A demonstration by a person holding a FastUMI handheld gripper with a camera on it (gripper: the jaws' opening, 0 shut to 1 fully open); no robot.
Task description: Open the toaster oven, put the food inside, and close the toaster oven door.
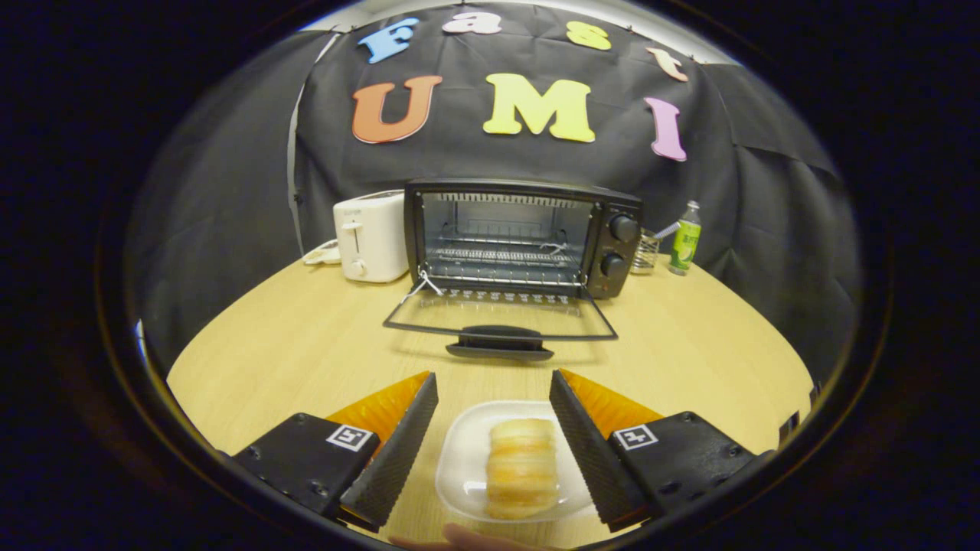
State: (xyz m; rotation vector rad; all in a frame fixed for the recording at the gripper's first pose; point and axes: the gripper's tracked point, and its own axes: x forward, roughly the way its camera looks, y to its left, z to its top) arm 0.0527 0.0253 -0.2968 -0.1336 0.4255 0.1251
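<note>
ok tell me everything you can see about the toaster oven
The toaster oven is a black metal box standing upright on the wooden table, well beyond the open gripper. Its glass door lies folded down flat, dark handle at the front edge. Inside are wire racks; two round knobs sit at one end. A white toaster stands close beside the other end.
</note>
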